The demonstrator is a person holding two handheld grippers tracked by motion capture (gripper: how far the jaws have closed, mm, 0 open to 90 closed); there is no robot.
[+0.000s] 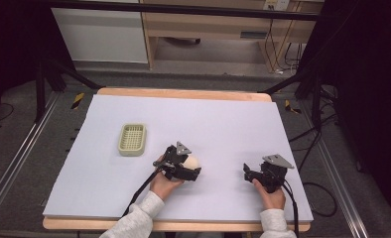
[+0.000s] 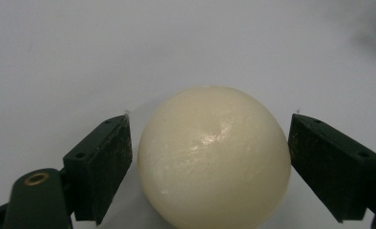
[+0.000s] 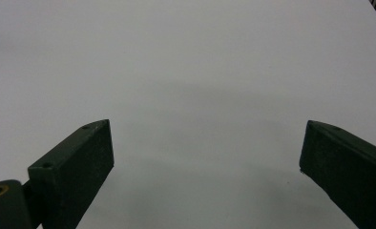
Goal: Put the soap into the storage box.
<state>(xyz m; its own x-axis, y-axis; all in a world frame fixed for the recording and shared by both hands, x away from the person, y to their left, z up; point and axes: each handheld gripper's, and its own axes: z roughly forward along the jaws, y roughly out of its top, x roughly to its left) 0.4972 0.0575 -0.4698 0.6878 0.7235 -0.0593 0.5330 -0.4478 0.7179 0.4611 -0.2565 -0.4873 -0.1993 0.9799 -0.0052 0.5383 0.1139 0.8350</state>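
A cream-white rounded object [image 1: 192,161], like a ball or a soap bar, lies on the pale table near its middle front. My left gripper [image 1: 190,167] is around it. In the left gripper view the object [image 2: 214,157] sits between the two black jaws of my left gripper [image 2: 210,131]; a thin gap shows at the left jaw and the right jaw is at its edge. My right gripper [image 1: 247,172] rests open at the front right, and in the right gripper view my right gripper [image 3: 206,143] has bare table between its jaws.
A pale green slotted dish [image 1: 132,139] sits on the white table sheet [image 1: 208,119] to the left of the object. Black frame legs and cables stand beyond the table's sides, and a wooden cabinet stands behind.
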